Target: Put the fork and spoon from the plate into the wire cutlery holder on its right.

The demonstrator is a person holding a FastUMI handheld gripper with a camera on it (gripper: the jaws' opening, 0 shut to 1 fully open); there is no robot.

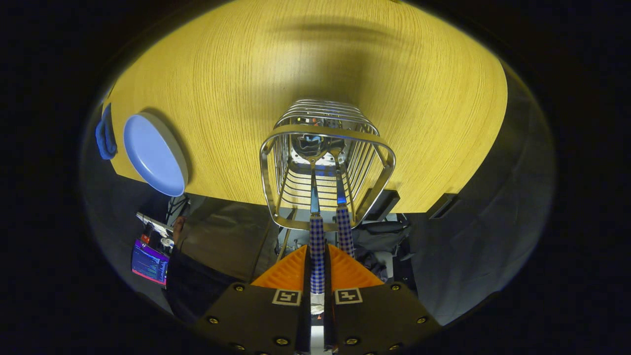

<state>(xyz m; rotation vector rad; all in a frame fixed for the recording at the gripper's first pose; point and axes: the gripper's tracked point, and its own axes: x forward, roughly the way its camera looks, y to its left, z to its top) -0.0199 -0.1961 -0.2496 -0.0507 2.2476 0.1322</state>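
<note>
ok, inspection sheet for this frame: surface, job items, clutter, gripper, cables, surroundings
Surface: wooden table, light grain, bare around the holder.
Job's things: wire cutlery holder just ahead of the fingers; two checked-handled utensils stand in it, heads down. One handle runs back between the fingers, the other handle stands free beside it. Which is fork or spoon cannot be told. Plate looks bare, apart from the holder.
Clutter: blue object at the table edge beyond the plate.
Gripper: shut on the one handle.
Cables: nothing seen.
Surroundings: dark cloth wall, a lit screen, a person's sleeve below the table edge.
</note>
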